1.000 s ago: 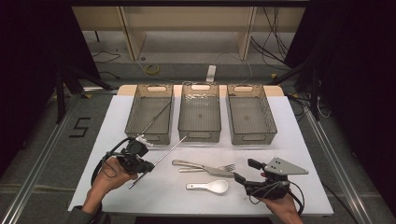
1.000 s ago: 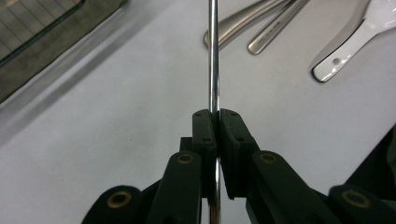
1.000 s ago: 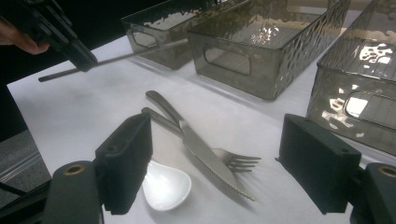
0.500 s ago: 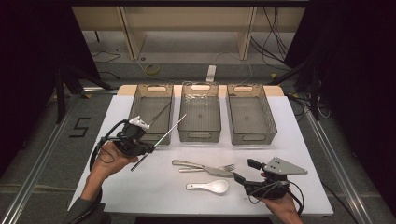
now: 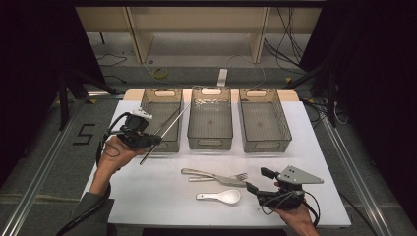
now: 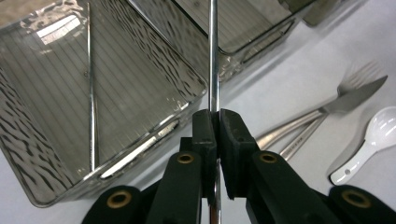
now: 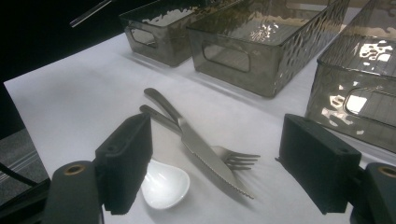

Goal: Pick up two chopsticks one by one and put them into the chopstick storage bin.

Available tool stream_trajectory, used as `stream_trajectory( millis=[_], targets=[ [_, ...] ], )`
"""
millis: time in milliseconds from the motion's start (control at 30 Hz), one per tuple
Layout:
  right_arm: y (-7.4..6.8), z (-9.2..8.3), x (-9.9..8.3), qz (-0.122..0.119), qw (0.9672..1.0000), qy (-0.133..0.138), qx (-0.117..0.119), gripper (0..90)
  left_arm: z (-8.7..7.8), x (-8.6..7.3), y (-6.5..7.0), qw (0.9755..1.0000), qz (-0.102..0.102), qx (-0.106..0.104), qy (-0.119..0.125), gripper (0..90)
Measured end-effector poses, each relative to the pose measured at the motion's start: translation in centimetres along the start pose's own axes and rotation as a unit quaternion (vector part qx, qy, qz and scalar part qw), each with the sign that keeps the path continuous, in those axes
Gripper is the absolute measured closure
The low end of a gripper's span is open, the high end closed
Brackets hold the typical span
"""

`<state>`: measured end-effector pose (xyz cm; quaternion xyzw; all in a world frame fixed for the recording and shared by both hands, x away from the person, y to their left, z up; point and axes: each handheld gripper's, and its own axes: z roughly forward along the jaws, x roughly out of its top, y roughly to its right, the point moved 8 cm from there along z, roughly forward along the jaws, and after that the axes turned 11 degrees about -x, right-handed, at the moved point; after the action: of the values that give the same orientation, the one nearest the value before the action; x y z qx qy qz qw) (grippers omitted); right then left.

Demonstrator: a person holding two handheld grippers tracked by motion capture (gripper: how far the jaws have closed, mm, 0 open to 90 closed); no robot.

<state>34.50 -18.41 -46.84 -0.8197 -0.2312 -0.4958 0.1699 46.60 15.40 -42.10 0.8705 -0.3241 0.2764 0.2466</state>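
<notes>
Left tongs [image 6: 213, 135] clamped tight on a metal chopstick [image 6: 213, 56], slanting above the left bin [image 5: 160, 118]; another lay inside. Thin, stiff, slick steel; likely to pivot unless gripped mid-shaft. Right tongs [image 7: 224, 163] gaped wide, empty, near knife [image 7: 205, 151], fork [image 7: 236, 161] and spoon [image 7: 163, 184] on the counter [image 5: 162, 196].

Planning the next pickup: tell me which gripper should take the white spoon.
Right. The right gripper is open and sits just beside the white spoon on the table. The left gripper is shut on a metal chopstick, up by the left bin.
</notes>
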Motion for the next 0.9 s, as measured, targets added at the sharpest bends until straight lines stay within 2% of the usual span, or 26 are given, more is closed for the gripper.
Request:
stream_trajectory(
  millis=[67,200,533,900],
  targets=[
    [0.0,0.0,0.0,0.002,1.0,0.0,0.0,26.5,-0.1,0.4,-0.7,1.0,-0.003,0.005,-0.002,85.0],
    [0.1,0.1,0.0,0.002,1.0,-0.001,0.0,26.5,-0.5,1.1,-1.8,0.9997,-0.011,0.014,0.015,84.9],
    [0.1,0.1,-0.1,0.004,1.0,-0.002,0.0,26.5,0.0,2.8,-4.3,0.9989,-0.025,0.032,0.024,84.9],
    [0.2,0.1,-0.1,0.004,1.0,-0.001,0.001,26.5,0.3,3.6,-6.5,0.9976,-0.039,0.044,0.037,84.9]
  ],
)
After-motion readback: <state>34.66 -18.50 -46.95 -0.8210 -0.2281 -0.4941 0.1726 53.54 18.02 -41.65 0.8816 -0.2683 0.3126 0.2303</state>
